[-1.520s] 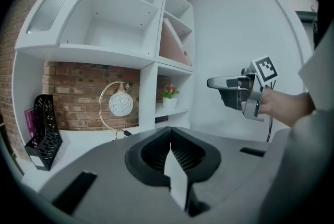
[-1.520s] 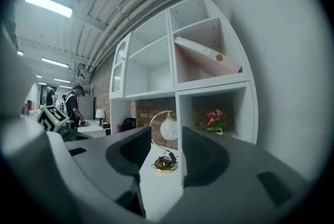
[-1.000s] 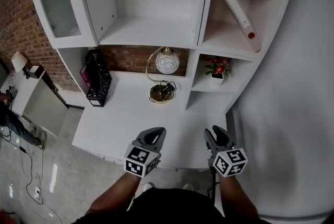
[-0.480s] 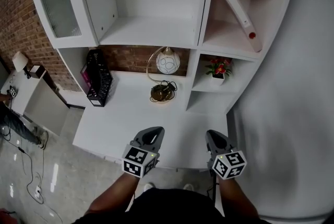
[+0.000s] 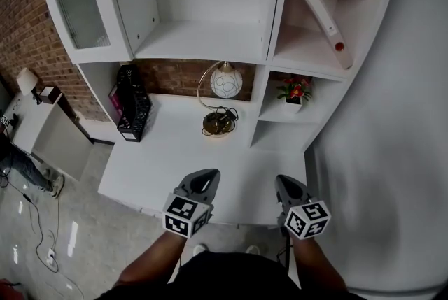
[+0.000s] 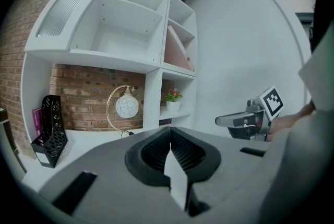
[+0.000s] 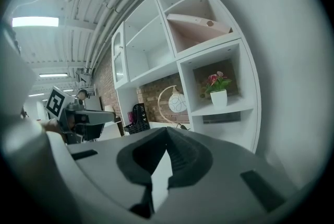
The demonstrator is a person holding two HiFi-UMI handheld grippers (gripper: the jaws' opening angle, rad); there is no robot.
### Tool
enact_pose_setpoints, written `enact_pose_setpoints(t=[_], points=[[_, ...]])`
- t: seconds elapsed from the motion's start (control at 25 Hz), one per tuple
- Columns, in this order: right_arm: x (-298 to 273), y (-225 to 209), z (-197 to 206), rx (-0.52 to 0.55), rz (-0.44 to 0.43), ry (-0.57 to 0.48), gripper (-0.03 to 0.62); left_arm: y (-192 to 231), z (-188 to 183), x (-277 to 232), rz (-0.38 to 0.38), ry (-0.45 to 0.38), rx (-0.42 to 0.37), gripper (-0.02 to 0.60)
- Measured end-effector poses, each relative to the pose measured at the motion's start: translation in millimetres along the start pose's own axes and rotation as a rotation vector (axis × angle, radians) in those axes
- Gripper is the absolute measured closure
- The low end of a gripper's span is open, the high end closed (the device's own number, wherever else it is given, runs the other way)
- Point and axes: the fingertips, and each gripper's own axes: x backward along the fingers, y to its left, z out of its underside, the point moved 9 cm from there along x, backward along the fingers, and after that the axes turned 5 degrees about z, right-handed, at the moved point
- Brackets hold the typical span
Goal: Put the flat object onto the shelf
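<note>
My left tongs point(image 5: 204, 178) are clenched and empty, low over the desk's point(image 5: 168, 152) near edge. My right tongs point(image 5: 288, 184), just beside them, have just closed with nothing between the jaws. The flat pink object point(image 5: 318, 8) leans tilted in the shelf's point(image 5: 308, 54) upper right compartment, well apart from both.
</note>
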Motion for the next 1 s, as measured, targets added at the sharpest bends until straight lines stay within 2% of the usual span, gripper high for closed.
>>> enact_pose_setpoints(t=[1.0], points=[[-0.5,2.8,4.1,0.014,0.0,0.01,0.591,0.2,-0.3,3.0,-0.009,-0.013,0.001,0.577]])
